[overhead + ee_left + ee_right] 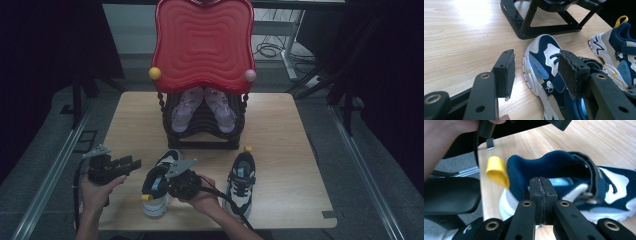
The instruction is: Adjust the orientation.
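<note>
Two navy-and-white sneakers lie on the wooden table (290, 150). My right gripper (167, 184) rests at the ankle opening of the left sneaker (156, 196), jaws shut pad against pad (540, 187), with nothing visible between them. This sneaker (564, 167) has a yellow heel loop (496, 171). My left gripper (134, 163) hovers to its left, open and holding nothing. In the left gripper view that gripper (536, 57) points at the same sneaker's toe (541, 62). The other sneaker (241, 182) (616, 50) lies to the right, untouched.
A black rack (202, 135) (536, 27) under a red wavy top (202, 42) stands at the table's back and holds a pair of pink shoes (182, 112). The table's near edge runs just behind the sneakers' heels.
</note>
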